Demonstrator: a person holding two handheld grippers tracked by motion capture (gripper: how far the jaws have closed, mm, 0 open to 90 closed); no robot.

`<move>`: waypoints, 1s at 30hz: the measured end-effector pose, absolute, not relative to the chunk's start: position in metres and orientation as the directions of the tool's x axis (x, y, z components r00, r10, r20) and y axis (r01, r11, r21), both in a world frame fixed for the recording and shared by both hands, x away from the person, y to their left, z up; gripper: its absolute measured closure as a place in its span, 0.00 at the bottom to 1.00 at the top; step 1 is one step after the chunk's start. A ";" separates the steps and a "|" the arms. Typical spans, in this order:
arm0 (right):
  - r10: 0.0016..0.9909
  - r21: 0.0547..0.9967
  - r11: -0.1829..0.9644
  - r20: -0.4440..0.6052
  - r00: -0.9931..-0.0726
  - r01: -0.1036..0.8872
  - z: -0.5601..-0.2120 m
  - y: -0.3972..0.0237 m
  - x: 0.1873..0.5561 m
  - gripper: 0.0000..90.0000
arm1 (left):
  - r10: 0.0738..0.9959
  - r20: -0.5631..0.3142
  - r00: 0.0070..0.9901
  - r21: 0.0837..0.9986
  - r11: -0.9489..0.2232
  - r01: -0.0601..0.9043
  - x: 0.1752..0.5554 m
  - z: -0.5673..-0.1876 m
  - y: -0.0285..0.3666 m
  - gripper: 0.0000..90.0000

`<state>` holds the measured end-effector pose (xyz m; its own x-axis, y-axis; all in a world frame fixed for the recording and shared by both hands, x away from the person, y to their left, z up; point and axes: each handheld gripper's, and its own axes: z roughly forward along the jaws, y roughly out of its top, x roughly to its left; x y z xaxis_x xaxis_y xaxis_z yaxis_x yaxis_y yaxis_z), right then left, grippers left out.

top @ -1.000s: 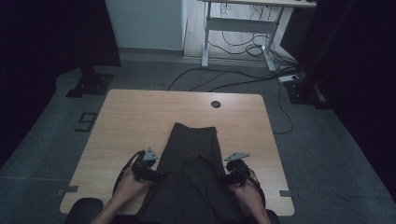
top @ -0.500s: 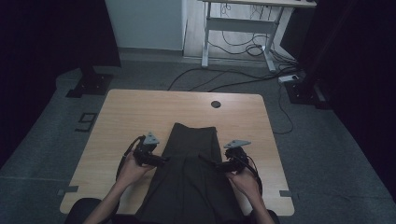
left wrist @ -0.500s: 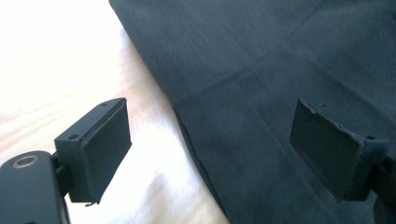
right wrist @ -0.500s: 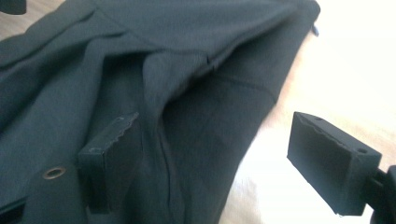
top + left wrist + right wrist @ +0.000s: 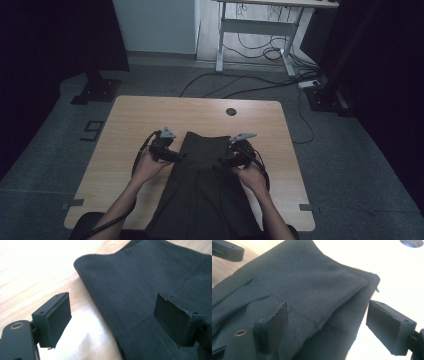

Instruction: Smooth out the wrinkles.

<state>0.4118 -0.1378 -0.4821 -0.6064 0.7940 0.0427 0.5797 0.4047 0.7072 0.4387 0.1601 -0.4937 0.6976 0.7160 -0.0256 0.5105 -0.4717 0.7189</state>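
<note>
Grey carpet floor point(image 5: 350, 165) w/ cables surrounds a light wooden table point(image 5: 130, 125), which has a round cable hole point(image 5: 231, 111) near its far edge. Behind it stands a white-framed desk point(image 5: 260, 30) w/ more cables under it.

Dark cloth point(image 5: 202, 185), prob. a garment, lies flat down the table's middle, its far edge abt halfway across the top, its near end running off the table edge toward the person. In the left gripper view the cloth point(image 5: 140, 290) shows a rounded corner on bare wood; in the right gripper view the cloth point(image 5: 312, 295) has a fold or seam running thru it & a corner near the bright tabletop.

Left gripper point(image 5: 172, 154) sits at the cloth's left edge near the far corner, held in the left hand point(image 5: 147, 167). Its jaws stand wide apart, one over wood, the other over cloth, nothing pinched btwn the pads.

Right gripper point(image 5: 227, 160) sits at the cloth's right edge opposite, in the right hand point(image 5: 250, 175). Jaws have just been opening; they stand apart above the cloth edge, pads not pressing on it.

Both grippers point inward at each other across the cloth, just above it.
</note>
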 end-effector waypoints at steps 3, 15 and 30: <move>0.798 0.702 0.406 0.040 -0.601 0.585 -0.482 -0.126 0.426 0.20 | 0.717 -0.017 0.696 0.712 -0.481 0.512 0.451 -0.496 0.153 0.16; 0.847 0.654 0.398 0.008 -0.532 0.644 -0.510 -0.127 0.453 0.23 | 0.727 -0.041 0.686 0.695 -0.472 0.542 0.473 -0.515 0.153 0.22; 0.864 0.639 0.347 0.067 -0.499 0.687 -0.537 -0.148 0.465 0.33 | 0.746 -0.068 0.663 0.655 -0.468 0.593 0.489 -0.541 0.154 0.22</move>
